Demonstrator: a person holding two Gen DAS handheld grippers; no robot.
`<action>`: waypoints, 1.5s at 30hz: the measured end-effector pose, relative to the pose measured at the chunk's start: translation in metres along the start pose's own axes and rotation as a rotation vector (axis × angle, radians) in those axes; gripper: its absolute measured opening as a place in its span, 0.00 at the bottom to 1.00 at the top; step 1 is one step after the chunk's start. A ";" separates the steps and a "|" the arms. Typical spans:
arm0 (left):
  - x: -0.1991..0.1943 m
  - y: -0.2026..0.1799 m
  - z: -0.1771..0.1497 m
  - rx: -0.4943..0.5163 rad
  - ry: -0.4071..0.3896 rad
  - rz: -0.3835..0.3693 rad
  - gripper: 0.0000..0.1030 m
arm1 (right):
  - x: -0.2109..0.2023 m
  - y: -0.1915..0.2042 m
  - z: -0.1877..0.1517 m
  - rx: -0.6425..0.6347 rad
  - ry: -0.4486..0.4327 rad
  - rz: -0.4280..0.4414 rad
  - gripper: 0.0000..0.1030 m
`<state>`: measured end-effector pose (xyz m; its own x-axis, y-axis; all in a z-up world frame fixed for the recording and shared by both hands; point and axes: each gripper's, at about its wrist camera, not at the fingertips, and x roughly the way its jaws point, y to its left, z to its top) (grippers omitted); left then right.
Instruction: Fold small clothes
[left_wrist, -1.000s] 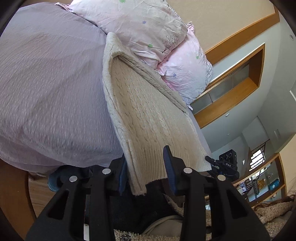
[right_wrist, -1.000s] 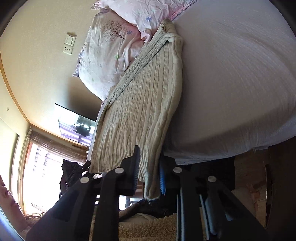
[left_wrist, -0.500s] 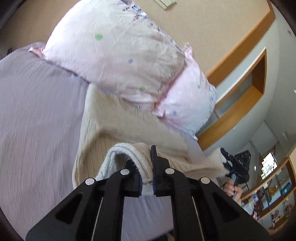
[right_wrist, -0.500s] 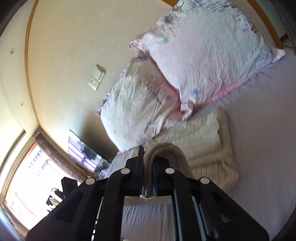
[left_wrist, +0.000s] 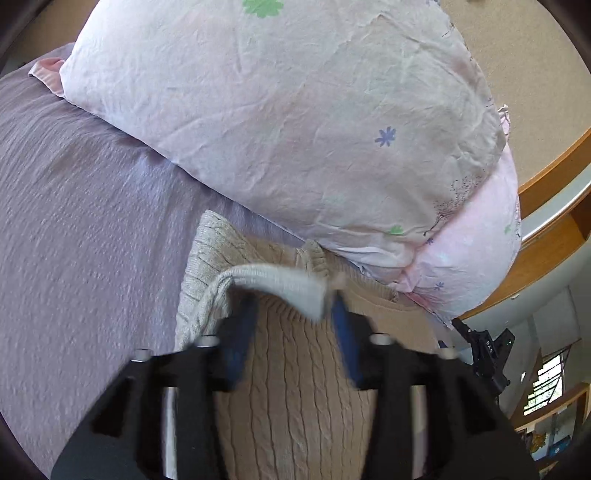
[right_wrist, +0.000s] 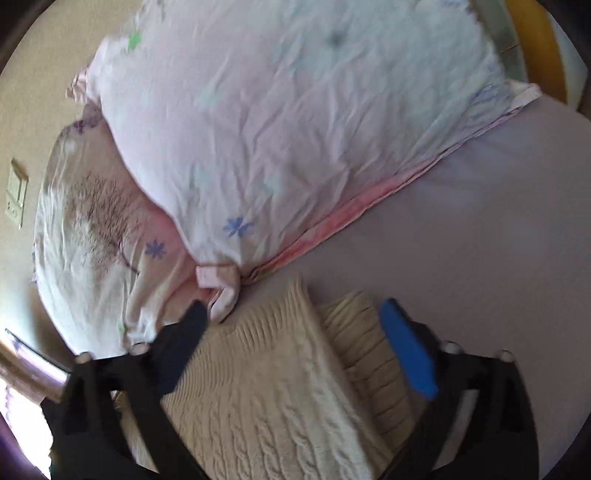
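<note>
A cream cable-knit sweater (left_wrist: 295, 369) lies folded over on the lilac bed sheet (left_wrist: 81, 221), its far end close to the pillows. In the left wrist view my left gripper (left_wrist: 291, 317) is open; the sweater's ribbed hem (left_wrist: 280, 284) drapes loosely across its fingertips. In the right wrist view my right gripper (right_wrist: 295, 332) is wide open just above the sweater (right_wrist: 280, 387), one finger on each side of its folded edge. It holds nothing.
Two pink flower-print pillows (left_wrist: 295, 122) (right_wrist: 277, 129) lie right behind the sweater against the wall. Lilac sheet (right_wrist: 480, 240) spreads to the sides. A wooden shelf (left_wrist: 554, 236) and a wall switch (right_wrist: 16, 192) are beyond the bed.
Both grippers carried the sweater's hem forward over the garment towards the pillows, then opened and let it go. The sweater now lies doubled over.
</note>
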<state>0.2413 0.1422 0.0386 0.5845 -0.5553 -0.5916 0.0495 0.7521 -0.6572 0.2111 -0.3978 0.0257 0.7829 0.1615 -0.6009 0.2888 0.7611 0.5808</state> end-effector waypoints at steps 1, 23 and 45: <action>-0.013 0.001 0.001 0.000 -0.033 0.001 0.86 | -0.009 -0.003 -0.001 -0.008 -0.042 0.036 0.98; -0.003 0.025 -0.059 -0.306 0.053 -0.254 0.18 | -0.030 -0.026 0.007 0.086 0.007 0.342 0.98; 0.103 -0.195 -0.066 0.091 0.161 -0.354 0.81 | -0.014 -0.042 0.021 0.011 0.301 0.304 0.98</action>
<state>0.2383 -0.0852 0.0753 0.3843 -0.8291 -0.4062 0.3005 0.5283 -0.7941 0.1998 -0.4447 0.0213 0.6383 0.5545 -0.5340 0.0772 0.6440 0.7611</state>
